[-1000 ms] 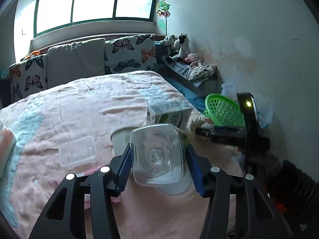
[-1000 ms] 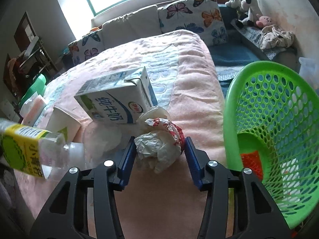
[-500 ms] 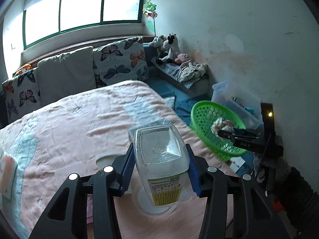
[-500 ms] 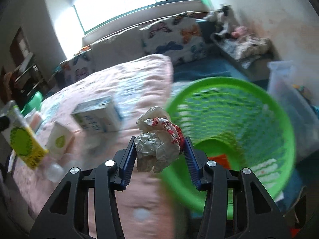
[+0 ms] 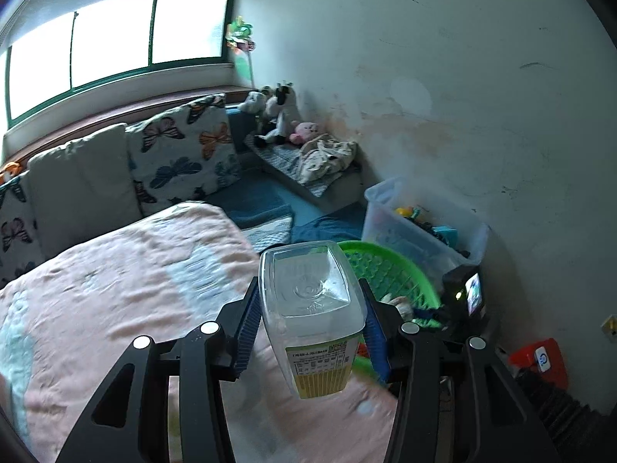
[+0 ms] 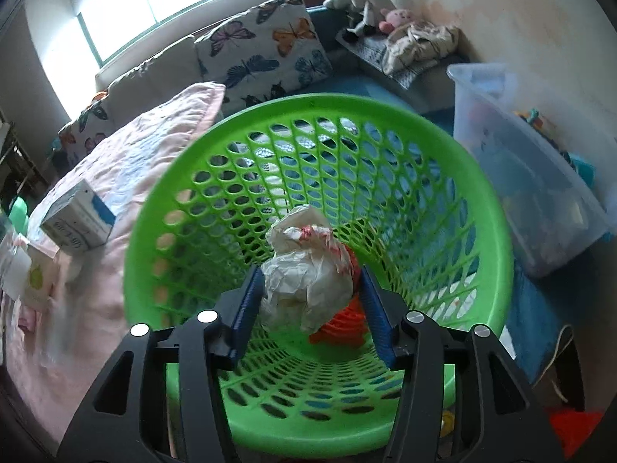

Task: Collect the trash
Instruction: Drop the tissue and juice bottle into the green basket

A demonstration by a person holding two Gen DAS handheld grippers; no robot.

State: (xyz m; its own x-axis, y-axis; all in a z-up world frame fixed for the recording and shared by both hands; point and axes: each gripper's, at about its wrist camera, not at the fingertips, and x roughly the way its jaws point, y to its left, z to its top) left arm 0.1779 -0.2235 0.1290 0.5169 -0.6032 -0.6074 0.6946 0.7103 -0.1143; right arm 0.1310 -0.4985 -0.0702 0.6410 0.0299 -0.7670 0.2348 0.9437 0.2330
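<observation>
My left gripper [image 5: 308, 324] is shut on a clear plastic bottle [image 5: 312, 308] with a yellow label, held above the pink bed's edge, bottom facing the camera. My right gripper [image 6: 310, 301] is shut on a crumpled white paper wad [image 6: 304, 270] with red marks and holds it over the mouth of the green mesh basket [image 6: 482, 208]. The basket also shows in the left wrist view [image 5: 393, 270], just right of the bottle, with the right gripper over it. An orange scrap [image 6: 343, 328] lies at the basket's bottom.
A milk carton [image 6: 77, 220] and a paper cup [image 6: 36, 277] lie on the pink bed [image 5: 115, 289]. A clear storage bin [image 6: 520, 177] of toys stands right of the basket by the wall. Butterfly cushions and soft toys sit further back.
My right gripper has carried the paper wad from beside the bed to over the basket's mouth. My left gripper has swung right with the bottle toward the basket.
</observation>
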